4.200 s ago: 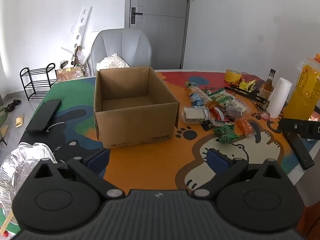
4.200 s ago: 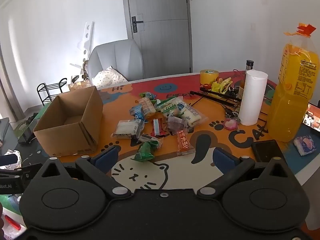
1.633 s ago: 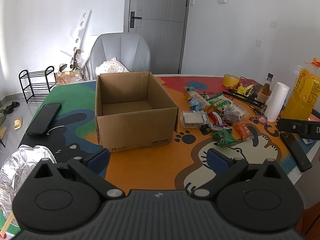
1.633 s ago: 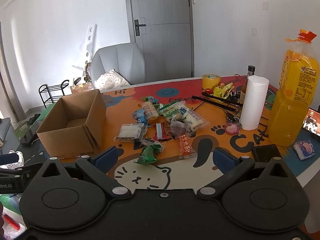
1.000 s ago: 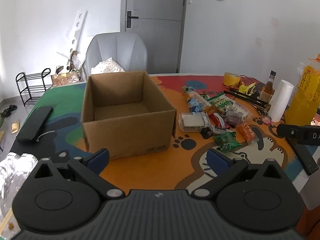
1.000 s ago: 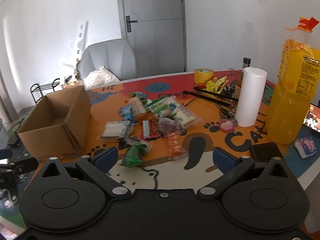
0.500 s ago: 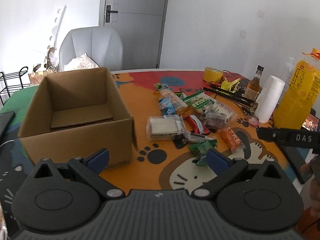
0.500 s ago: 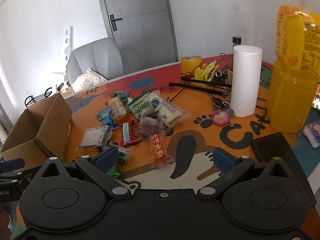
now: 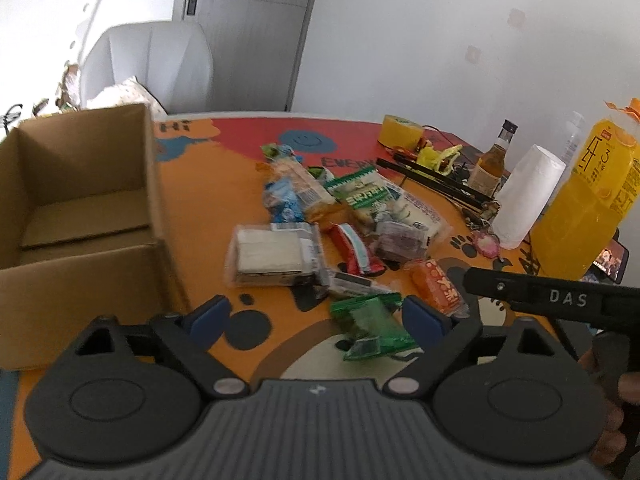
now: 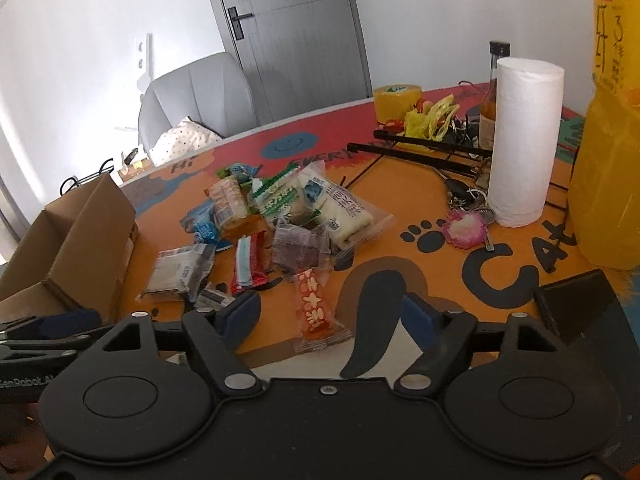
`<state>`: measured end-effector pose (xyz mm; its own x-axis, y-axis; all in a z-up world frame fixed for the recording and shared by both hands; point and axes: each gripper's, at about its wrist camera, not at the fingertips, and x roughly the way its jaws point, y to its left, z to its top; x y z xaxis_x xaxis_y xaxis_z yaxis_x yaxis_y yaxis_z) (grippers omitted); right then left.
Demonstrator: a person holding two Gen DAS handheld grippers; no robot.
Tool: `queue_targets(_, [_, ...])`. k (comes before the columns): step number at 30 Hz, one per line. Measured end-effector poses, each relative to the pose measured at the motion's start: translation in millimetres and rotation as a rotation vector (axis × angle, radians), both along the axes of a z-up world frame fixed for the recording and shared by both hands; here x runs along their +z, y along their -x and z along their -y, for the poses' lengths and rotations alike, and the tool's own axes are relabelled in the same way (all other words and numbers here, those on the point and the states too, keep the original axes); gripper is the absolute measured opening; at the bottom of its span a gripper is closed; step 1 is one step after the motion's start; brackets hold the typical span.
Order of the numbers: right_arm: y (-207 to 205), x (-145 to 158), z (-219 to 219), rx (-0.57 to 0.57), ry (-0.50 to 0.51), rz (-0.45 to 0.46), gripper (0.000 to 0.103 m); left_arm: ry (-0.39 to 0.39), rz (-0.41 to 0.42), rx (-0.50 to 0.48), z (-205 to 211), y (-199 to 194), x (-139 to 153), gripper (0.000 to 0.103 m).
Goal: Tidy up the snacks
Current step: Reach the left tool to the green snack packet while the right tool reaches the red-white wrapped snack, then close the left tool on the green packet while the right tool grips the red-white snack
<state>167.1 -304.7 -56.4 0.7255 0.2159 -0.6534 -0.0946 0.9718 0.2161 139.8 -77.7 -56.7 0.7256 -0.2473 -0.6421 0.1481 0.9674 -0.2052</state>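
Snacks sit in a loose heap mid-table, just right of your cardboard box (image 9: 80, 208), which stands upright w/ its top open and only a loose cardboard sheet on its floor. Nearest you in the heap: a green packet (image 9: 370, 326) and an orange packet (image 10: 314, 308), both flat on the table (image 9: 212, 184). Behind them lie a clear pack of white wafers (image 9: 272, 254), a red-and-white bar (image 10: 248, 266), a purple-wrapped pack (image 10: 298, 250), a blue wrapper (image 9: 282, 200) and a long white bread bag (image 10: 340, 208), overlapping one another.

Your left gripper (image 9: 316, 318) hangs over the table edge w/ jaws apart and closing; the green packet lies in the gap, pads not on it. Your right gripper (image 10: 332, 314) is likewise apart and closing, the orange packet lying between its fingers, untouched. Neither holds anything.

Further out, on the right side: a paper towel roll (image 10: 526, 142) upright, a big orange juice bottle (image 10: 608, 160) beside it, a brown glass bottle (image 9: 494, 164), a roll of yellow tape (image 9: 400, 130). A grey chair (image 9: 148, 64) and door (image 10: 288, 24) stand beyond the table.
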Motion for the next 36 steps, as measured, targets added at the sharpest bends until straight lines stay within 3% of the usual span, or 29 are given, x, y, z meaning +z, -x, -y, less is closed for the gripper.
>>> queue_targets(9, [-21, -15, 2, 0.055, 0.002, -0.054, 0.062, 0.032, -0.085, -0.024, 20, -29, -22, 0.070])
queue_targets(13, [-27, -23, 1, 0.092, 0.016, -0.079, 0.061, 0.027, -0.122, -0.028, 30, -38, -32, 0.067])
queue_targets(16, [-31, -28, 2, 0.100, 0.013, -0.091, 0.060, -0.011, -0.104, -0.037, 38, -40, -34, 0.066])
queue_targets(20, [-33, -29, 0, 0.114, 0.019, -0.082, 0.060, -0.033, -0.100, -0.037, 44, -42, -34, 0.053])
queue_targets(22, [-34, -30, -4, 0.125, 0.046, -0.073, 0.059, -0.037, -0.099, -0.038, 45, -42, -34, 0.051])
queue_targets(24, [-34, -30, -7, 0.133, 0.061, -0.064, 0.050, -0.035, -0.096, -0.034, 44, -41, -34, 0.050])
queue_targets(26, [-33, -30, -7, 0.141, 0.052, -0.064, 0.031, -0.034, -0.093, -0.028, 44, -39, -33, 0.049])
queue_targets(28, [-32, -30, -8, 0.162, 0.050, -0.066, 0.023, -0.032, -0.087, -0.021, 43, -37, -31, 0.044])
queue_targets(30, [-31, -29, -8, 0.170, 0.042, -0.070, 0.021, -0.032, -0.063, -0.023, 42, -34, -26, 0.032])
queue_targets(36, [-24, -26, -10, 0.179, 0.027, -0.065, 0.019, -0.031, -0.062, -0.012, 39, -31, -22, 0.027])
